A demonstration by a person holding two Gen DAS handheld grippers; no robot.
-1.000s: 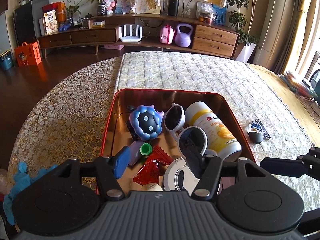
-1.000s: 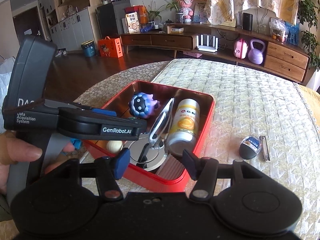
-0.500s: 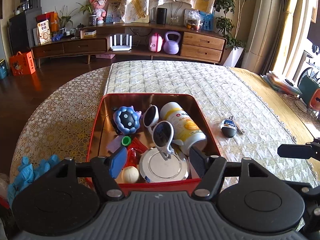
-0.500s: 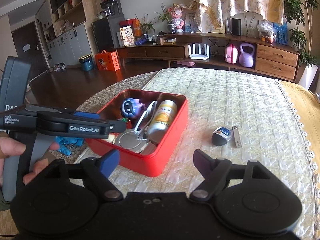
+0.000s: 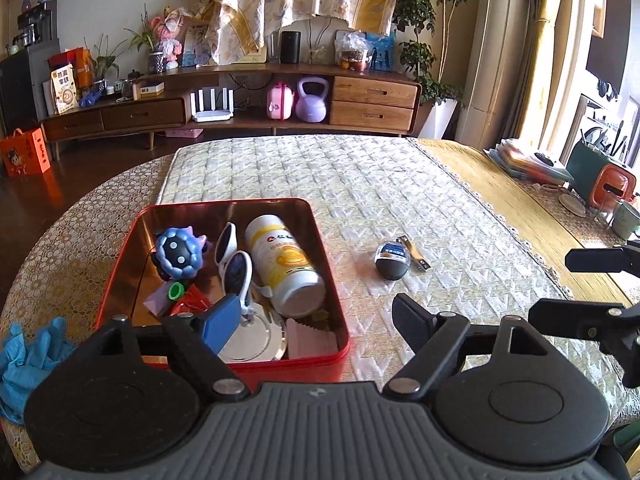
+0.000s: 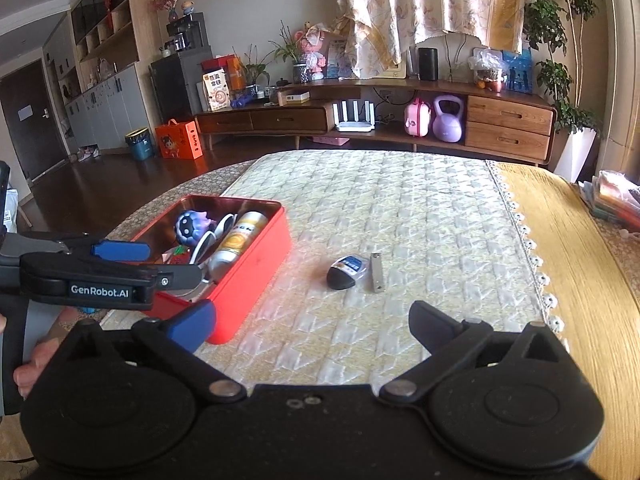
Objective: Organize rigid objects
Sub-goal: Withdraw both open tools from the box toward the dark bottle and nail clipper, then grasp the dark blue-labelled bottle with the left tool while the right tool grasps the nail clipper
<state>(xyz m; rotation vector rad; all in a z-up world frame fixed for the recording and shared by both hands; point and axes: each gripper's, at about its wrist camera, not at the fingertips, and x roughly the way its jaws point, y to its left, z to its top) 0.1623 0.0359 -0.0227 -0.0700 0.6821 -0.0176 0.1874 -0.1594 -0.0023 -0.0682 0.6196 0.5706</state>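
Both our grippers have backed off the red tin, left gripper and right gripper empty with jaws opening, so the next pick, we judge, is the dark pebble-shaped item and metal clip ahead of the right gripper, needing a forward reach.

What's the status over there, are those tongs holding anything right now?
Left tongs and right tongs both opening, nothing between them. Red tin loaded: bottle, sunglasses, blue toy. Dark case and nail clipper loose on table, path clear.
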